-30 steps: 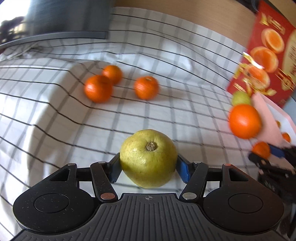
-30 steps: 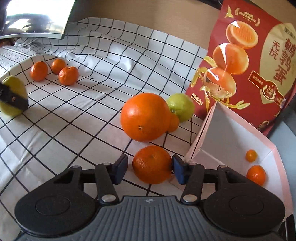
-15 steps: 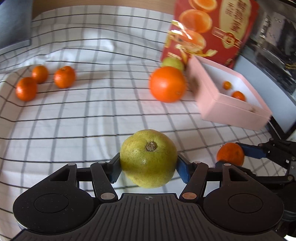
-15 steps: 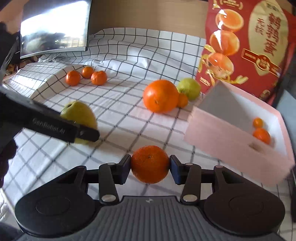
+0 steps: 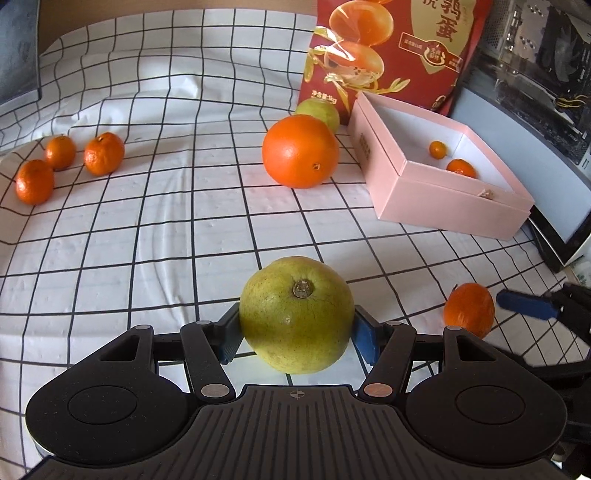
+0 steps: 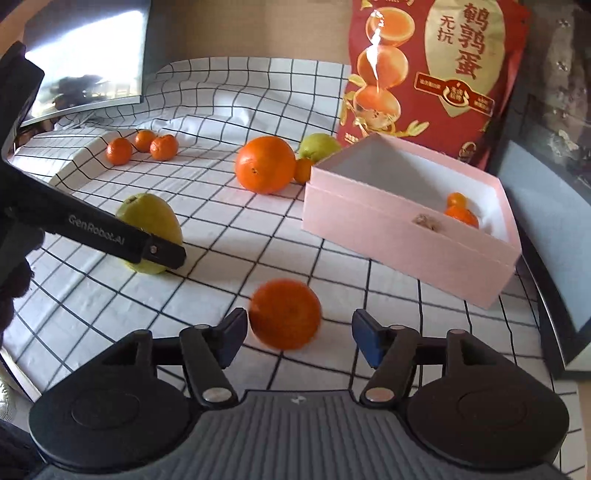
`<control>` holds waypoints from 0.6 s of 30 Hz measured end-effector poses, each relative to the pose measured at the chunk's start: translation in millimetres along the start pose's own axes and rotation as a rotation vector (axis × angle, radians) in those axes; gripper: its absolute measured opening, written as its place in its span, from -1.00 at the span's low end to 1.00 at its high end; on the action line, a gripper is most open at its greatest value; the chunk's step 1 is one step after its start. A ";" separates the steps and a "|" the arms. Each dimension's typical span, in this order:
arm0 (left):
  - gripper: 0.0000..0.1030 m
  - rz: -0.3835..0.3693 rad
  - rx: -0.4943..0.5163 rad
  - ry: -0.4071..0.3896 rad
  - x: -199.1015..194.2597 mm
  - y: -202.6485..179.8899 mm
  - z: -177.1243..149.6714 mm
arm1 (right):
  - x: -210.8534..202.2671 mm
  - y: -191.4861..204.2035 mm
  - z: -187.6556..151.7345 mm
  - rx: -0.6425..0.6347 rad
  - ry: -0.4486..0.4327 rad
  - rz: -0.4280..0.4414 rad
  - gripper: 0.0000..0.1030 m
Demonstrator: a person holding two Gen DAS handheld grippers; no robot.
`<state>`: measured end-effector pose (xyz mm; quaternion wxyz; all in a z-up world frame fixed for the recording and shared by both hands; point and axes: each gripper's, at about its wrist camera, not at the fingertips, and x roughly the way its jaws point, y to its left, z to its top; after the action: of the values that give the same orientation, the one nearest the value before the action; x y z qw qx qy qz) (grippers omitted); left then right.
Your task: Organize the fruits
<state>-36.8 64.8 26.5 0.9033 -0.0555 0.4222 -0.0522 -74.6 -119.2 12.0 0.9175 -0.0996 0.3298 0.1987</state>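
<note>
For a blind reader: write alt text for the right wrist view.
The right gripper is opening around a blurred mandarin, no longer pressed by its pads. Beyond, on a checked cloth, stands a pink box holding two small oranges.

A black-gridded white cloth (image 5: 155, 229) covers the surface below a wooden wall (image 6: 236, 26).

Item count: one large orange (image 5: 300, 150); two green pears (image 5: 295, 314) (image 5: 318, 110); seven small mandarins (image 6: 284, 314), two of them inside the single pink box (image 5: 443, 192); one red bag (image 6: 432, 74).
</note>
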 end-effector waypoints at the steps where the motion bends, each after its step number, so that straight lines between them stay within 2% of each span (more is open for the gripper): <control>1: 0.29 0.001 -0.003 0.002 -0.1 -0.3 0.0 | 1.0 -0.3 -1.3 0.006 0.006 0.007 0.26; 18: 0.29 0.011 -0.011 0.017 1.7 0.4 1.7 | 23.5 8.4 8.5 0.044 0.022 0.066 0.24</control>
<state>-34.3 65.1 26.2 0.8996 -0.0576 0.4305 -0.0456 -56.9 -102.0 2.9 0.9087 -0.0709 0.3473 0.2203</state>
